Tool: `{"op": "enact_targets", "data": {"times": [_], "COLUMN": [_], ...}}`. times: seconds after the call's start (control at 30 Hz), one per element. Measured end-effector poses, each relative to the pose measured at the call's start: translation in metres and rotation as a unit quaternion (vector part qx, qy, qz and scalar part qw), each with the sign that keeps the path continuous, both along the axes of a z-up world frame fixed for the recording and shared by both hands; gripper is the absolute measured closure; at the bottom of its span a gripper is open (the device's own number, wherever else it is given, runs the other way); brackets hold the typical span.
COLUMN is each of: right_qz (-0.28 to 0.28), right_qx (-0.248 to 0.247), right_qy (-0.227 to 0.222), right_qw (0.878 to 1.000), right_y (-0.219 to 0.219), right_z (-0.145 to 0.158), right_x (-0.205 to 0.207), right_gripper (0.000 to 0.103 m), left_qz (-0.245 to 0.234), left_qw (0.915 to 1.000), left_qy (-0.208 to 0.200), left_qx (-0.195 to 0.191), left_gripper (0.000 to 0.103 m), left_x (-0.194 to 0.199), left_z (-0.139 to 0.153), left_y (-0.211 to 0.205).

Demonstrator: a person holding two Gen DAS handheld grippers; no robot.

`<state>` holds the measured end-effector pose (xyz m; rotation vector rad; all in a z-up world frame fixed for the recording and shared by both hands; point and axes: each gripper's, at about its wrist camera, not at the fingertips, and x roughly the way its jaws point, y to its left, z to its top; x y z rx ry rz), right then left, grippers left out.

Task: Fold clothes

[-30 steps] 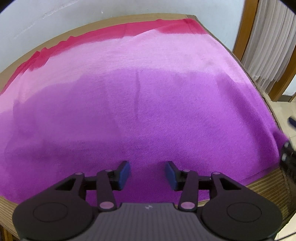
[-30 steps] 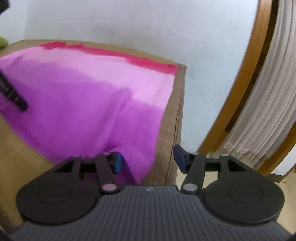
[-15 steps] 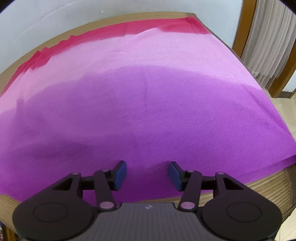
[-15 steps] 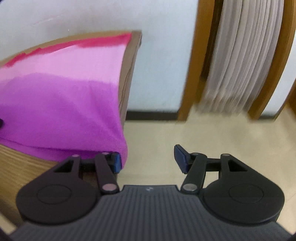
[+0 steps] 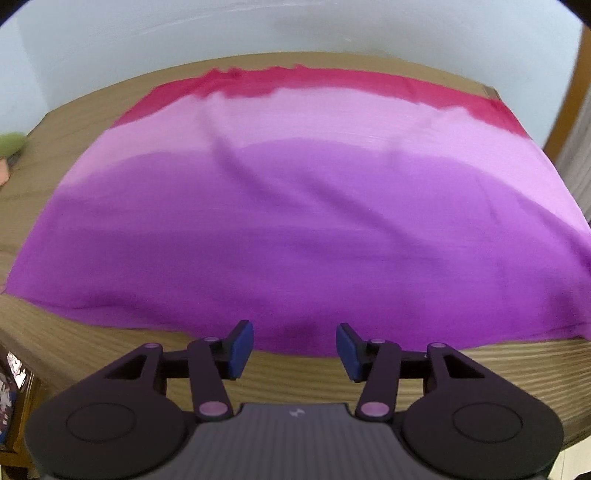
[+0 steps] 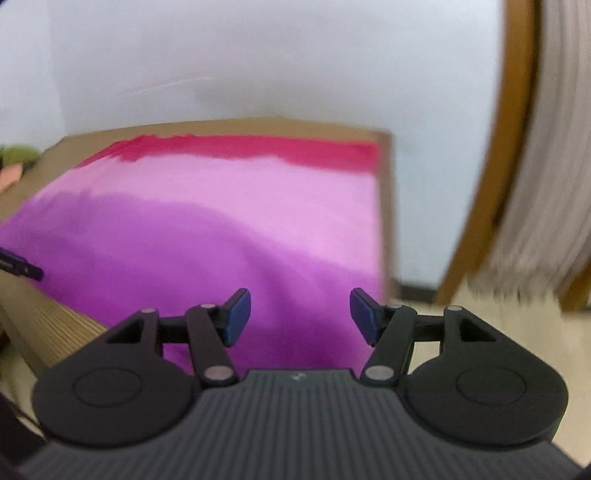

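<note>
One purple-pink-red cloth [image 5: 295, 221], spread flat

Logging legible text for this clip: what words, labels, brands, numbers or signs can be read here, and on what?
None can be read.
Left gripper body: a small pale mark, too small to read.
Right gripper body: the same kind of mark, blurred.
Cloth, table, wall: no text shows.

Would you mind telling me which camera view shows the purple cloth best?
The left wrist view: the cloth fills the frame, with its near, left and far edges showing. The right wrist view shows only its right part, more blurred, with the near edge hidden behind the tool.
</note>
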<state>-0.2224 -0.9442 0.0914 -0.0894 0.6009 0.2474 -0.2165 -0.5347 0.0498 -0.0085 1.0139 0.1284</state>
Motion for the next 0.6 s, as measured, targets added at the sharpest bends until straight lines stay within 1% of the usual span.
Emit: {"op": "enact_targets", "data": {"times": [0.03,0.1,0.17,0.2,0.27,0.33,0.37,0.43,0.5,0.53,0.6], "right_qz": [0.000,0.006,0.059,0.091,0.157,0.230,0.258,0.296,0.325,0.341,0.367], "right_qx": [-0.002,0.018,0.069,0.071,0.066,0.035,0.024,0.010,-0.005,-0.013,-0.034], "right_qy": [-0.007,-0.005,0.018,0.027,0.044,0.047,0.042,0.034,0.038,0.039,0.031], "right_qw": [1.000,1.000,0.996,0.993,0.984,0.972,0.965,0.955,0.945,0.939,0.929], "right_y": [0.023,0.073,0.128,0.158,0.218,0.281,0.307,0.346,0.381,0.396,0.424], "right_z": [0.000,0.000,-0.007,-0.014,-0.029,-0.046,-0.051,-0.059,-0.063,-0.062,-0.066], "right_x": [-0.001,-0.004,-0.004,-0.005,-0.006,-0.006,-0.004,0.004,0.011,0.004,0.005], "right_gripper": [0.041,0.039,0.040,0.040,0.040,0.040,0.041,0.041,0.041,0.041,0.040], "left_qz": [0.000,-0.005,-0.006,-0.003,0.020,0.033,0.035,0.038,0.048,0.054,0.065], "left_qw": [1.0000,1.0000,1.0000,1.0000,0.9998,0.9994,0.9993,0.9992,0.9988,0.9985,0.9978], "left_qy": [0.002,0.001,-0.004,-0.005,-0.003,-0.001,-0.001,-0.002,-0.007,-0.008,-0.008], "left_qx": [0.001,0.003,0.005,0.007,0.005,-0.011,-0.011,-0.011,-0.005,-0.008,-0.010], "left_gripper": [0.051,0.051,0.051,0.051,0.051,0.052,0.051,0.051,0.051,0.051,0.051], "left_x": [-0.004,-0.012,-0.018,-0.020,-0.025,-0.031,-0.032,-0.034,-0.035,-0.033,-0.027], "left_z": [-0.001,-0.003,-0.003,-0.003,-0.004,-0.003,-0.004,-0.004,-0.005,-0.006,-0.010], "left_y": [0.020,0.059,0.094,0.110,0.142,0.172,0.184,0.207,0.229,0.241,0.264]}}
